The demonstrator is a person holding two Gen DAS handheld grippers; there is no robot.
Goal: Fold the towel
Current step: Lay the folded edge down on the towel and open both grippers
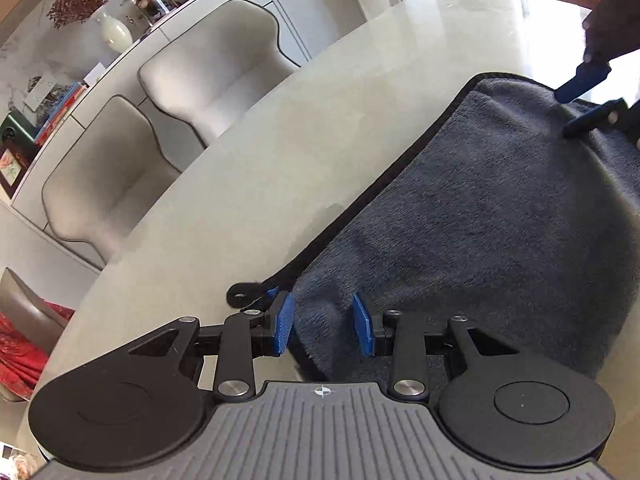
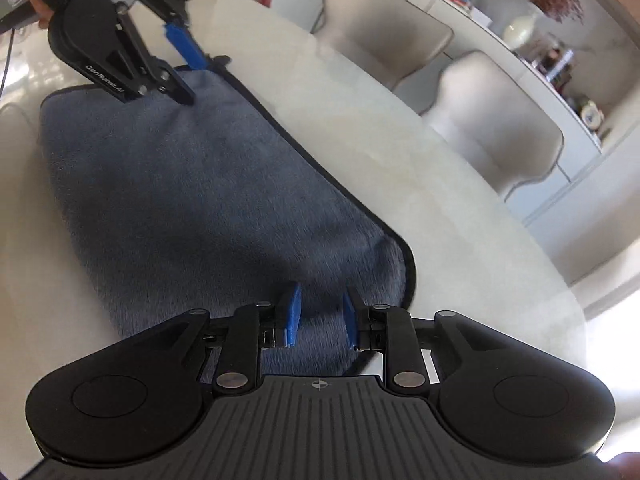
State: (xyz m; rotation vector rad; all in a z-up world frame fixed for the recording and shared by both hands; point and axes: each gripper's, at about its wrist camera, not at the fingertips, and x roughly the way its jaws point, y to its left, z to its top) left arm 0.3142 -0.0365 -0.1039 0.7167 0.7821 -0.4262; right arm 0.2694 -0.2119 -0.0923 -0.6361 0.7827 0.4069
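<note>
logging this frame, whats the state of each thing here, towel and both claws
towel: lying flat on the table, already folded over, black-trimmed edges showing
left claw: pads apart, over the towel's near corner, not pinching it
right claw: pads apart, over the towel's other end, no fabric gripped
hanging loop: lying flat on the table at the towel's corner

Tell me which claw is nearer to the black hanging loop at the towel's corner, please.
Left. The left claw sits over the towel right beside the hanging loop. The right claw is at the towel's opposite end, far from the loop.
</note>
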